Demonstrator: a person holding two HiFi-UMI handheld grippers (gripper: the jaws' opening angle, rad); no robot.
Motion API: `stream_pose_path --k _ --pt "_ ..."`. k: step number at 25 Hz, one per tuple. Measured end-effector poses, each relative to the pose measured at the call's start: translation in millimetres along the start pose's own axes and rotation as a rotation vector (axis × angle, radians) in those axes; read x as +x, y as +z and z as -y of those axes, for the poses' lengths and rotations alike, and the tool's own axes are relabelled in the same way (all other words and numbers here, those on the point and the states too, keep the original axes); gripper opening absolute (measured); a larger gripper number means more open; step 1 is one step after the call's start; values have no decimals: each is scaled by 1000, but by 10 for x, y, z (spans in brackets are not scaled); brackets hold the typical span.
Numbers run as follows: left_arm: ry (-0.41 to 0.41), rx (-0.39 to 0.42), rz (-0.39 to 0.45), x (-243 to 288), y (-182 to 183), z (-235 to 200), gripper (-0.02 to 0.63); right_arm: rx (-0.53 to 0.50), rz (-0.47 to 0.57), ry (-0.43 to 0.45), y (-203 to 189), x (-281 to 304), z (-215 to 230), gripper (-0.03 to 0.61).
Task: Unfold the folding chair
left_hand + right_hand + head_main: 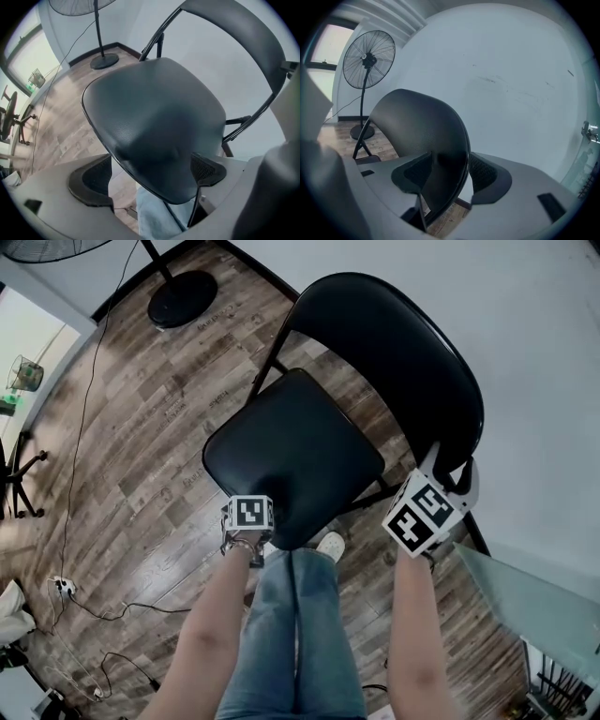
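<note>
The black folding chair stands open on the wood floor, its padded seat (295, 451) level and its curved backrest (394, 352) near the wall. My left gripper (248, 521) points down at the seat's front corner. In the left gripper view the seat (154, 108) lies between the wide jaws of that gripper (149, 174), and the left pad (91, 180) stands apart from it: open. My right gripper (448, 470) is at the backrest's right end. In the right gripper view the backrest (417, 126) sits between the pads of that gripper (447, 173), which close on its edge.
A standing fan (369, 58) has its round base (183, 298) on the floor at the far left. Cables (84, 606) trail along the floor at left. The person's jeans leg (291, 634) and white shoe (330, 545) are under the seat's front. A glass panel (534, 596) is at right.
</note>
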State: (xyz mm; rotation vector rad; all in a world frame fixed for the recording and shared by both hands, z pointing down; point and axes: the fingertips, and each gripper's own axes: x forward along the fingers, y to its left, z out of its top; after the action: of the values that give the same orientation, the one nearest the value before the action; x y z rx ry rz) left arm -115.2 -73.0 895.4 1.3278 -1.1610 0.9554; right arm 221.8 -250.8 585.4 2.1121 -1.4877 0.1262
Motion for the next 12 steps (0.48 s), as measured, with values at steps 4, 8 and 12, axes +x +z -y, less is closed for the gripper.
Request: stream_pose_path --k 4,8,12 --pt "-14 -1 9 -231 36 96 499 -30 26 61 53 -197 -67 233" --pt "-22 34 54 -638 208 224 499 -62 12 127 148 -404 -138 233" --pt "-57 46 115 -1096 281 371 499 -74 16 167 287 -705 -141 233"
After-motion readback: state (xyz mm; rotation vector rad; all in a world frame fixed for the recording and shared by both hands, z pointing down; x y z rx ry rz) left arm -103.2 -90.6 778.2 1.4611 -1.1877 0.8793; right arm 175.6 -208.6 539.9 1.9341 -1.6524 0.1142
